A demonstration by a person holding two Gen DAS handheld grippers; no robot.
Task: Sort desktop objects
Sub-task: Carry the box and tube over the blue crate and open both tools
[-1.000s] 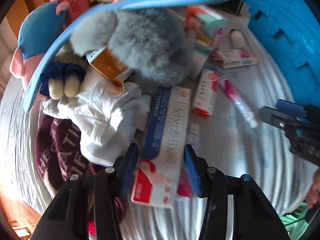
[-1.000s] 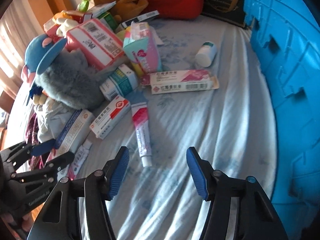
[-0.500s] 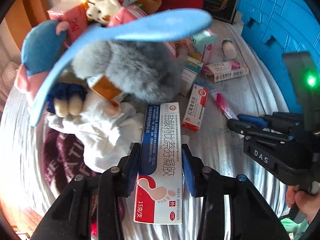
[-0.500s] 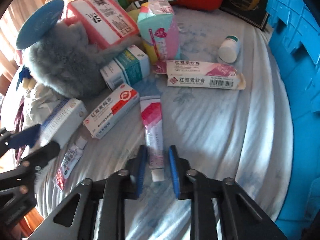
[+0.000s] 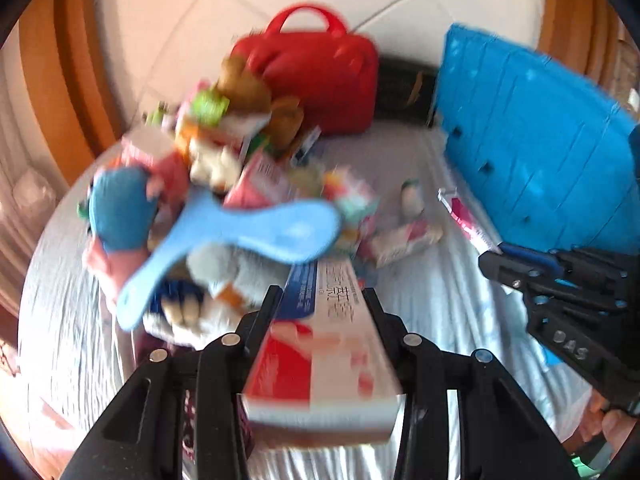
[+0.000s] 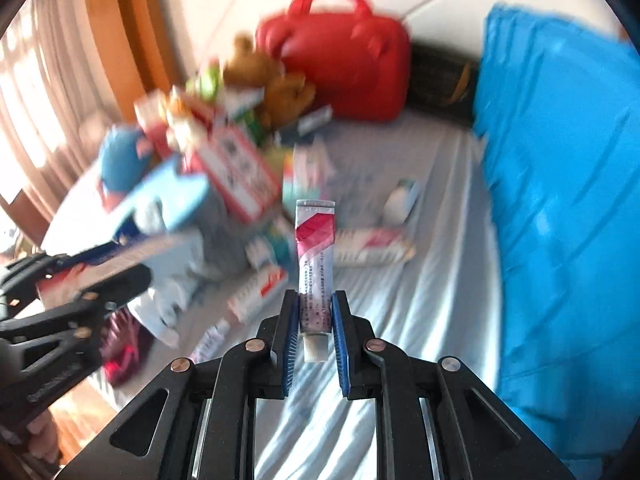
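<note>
Bedding, a pale wrinkled sheet (image 6: 432, 288), served as the sorting surface, with a blue crate (image 6: 560, 200) standing along its right edge, probably placed there to receive sorted goods. A red bag (image 5: 320, 68) sat at the far end against the wall. Heaped on the left lay a pile of soft toys (image 5: 224, 256) and packets, not yet sorted.

The left gripper (image 5: 320, 300) pinched a long red-and-white box (image 5: 324, 356) across its narrow width, the jaws partly closed against its sides, so the box lay lengthwise between the fingers and was held clear above the sheet.

The right gripper (image 6: 315, 316) was squeezed tight on a pink-and-white tube (image 6: 315, 256) near its cap end, leaving the crimped tail pointing away, free of the sheet. That low grip likely kept the soft tube from buckling. A small white bottle (image 6: 400, 200) lay by the crate, waiting.
</note>
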